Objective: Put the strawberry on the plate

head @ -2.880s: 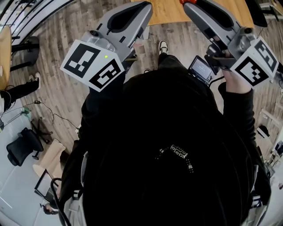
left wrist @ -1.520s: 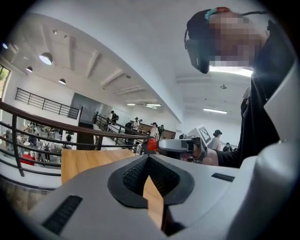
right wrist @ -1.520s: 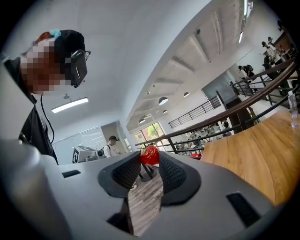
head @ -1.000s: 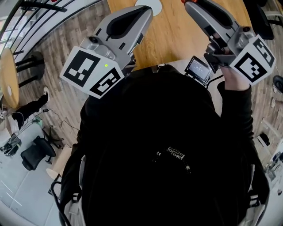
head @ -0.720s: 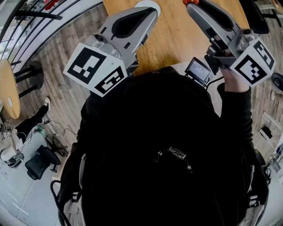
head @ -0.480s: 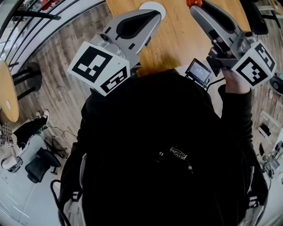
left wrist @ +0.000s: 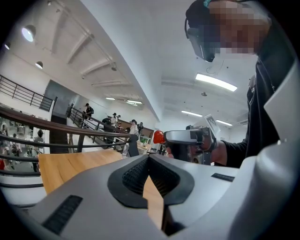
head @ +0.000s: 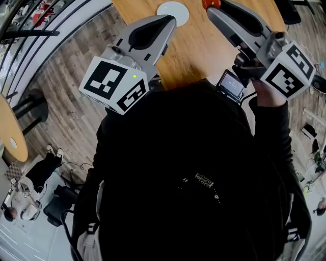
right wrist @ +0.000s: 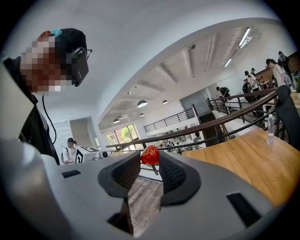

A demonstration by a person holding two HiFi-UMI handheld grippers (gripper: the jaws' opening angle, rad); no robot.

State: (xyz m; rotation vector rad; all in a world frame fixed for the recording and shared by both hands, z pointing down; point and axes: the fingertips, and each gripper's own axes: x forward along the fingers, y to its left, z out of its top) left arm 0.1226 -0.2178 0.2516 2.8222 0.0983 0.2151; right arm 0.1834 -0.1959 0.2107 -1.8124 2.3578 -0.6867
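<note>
Where the right gripper (right wrist: 150, 158) narrows to its tips, the jaws are clenched on the strawberry (right wrist: 150, 154). It is a small, glossy red fruit, dimpled with pale seeds, pinched between the two ribbed black pads with its upper part standing proud of them. In the head view it shows as a red spot (head: 209, 3) at the very end of that gripper (head: 213, 7), held in the air over the wooden table (head: 204, 46). The left gripper (head: 168, 23) has its jaws pressed together tip to tip with nothing between them, as the left gripper view confirms (left wrist: 149, 157). Just beyond its tips the round white plate (head: 172, 12) lies bare on the table, to the left of the strawberry and apart from it.

Nearly three seconds ago only a strip of the table's near edge was in sight, with floorboards and the person's shoe below it, and the plate was out of view. A second ago a sliver of the plate's rim had come in; now the whole disc shows. The strawberry has stayed at the right jaws' tips throughout.
</note>
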